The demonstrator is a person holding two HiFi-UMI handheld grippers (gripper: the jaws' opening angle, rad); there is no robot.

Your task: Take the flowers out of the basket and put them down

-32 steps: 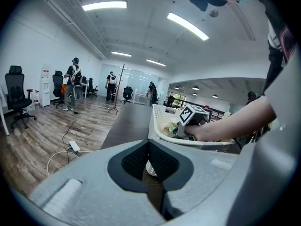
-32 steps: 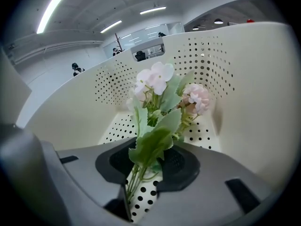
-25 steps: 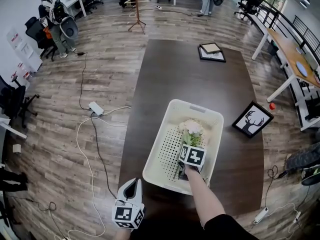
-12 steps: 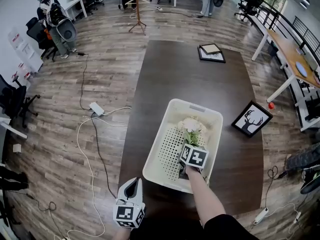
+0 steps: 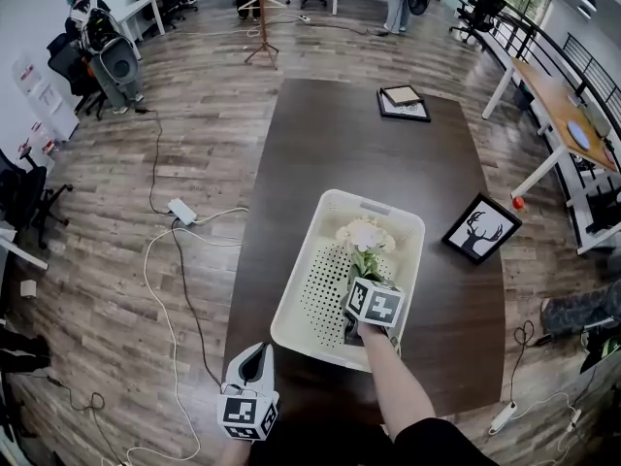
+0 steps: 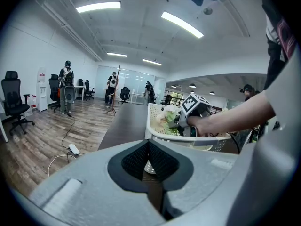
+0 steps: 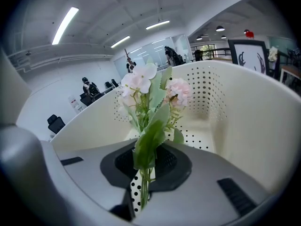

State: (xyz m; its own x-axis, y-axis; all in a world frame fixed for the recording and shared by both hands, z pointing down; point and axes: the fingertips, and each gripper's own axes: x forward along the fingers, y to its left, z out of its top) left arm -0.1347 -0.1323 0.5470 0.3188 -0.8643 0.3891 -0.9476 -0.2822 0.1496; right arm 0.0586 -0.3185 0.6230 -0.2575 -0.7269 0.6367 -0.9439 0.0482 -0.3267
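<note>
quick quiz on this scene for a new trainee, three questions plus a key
1. True or false: the flowers lie on the table, outside the basket.
2. What does the right gripper hold? A stems, B basket rim, C picture frame.
3. Which gripper holds nothing?
Key: 1 false, they are within the basket. 2 A; its jaws have just been closing and now pinch the stems. 3 the left gripper.
</note>
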